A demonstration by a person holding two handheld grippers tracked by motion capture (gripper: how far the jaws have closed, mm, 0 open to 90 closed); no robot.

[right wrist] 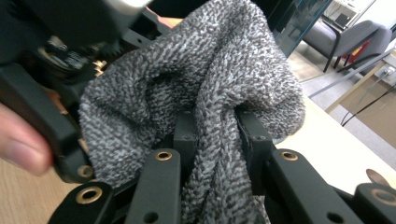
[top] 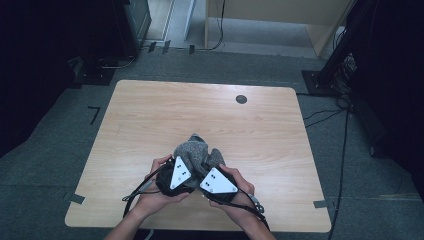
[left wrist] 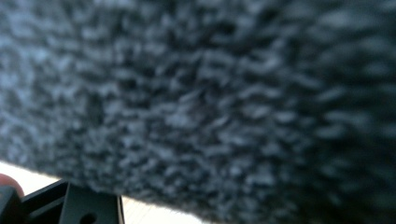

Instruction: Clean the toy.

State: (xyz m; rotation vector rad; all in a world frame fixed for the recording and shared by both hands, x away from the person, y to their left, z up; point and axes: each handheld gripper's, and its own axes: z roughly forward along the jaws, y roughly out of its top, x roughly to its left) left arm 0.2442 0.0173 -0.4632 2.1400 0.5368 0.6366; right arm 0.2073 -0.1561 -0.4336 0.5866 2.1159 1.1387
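While both hands crowd the near table edge in the high view, the bunched grey knitted cloth (top: 196,152) runs away from them on the light wooden table (top: 150,120). Left gripper (top: 176,176) view: cloth pressed close, jaw state unclear. Right gripper (right wrist: 217,140) view: jaws clamped on a cloth fold rising upward.

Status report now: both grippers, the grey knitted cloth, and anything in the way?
Right gripper shut on grey knitted cloth. Left gripper close against it, grip unclear. Cloth bunched above wooden table. Nothing in the way.
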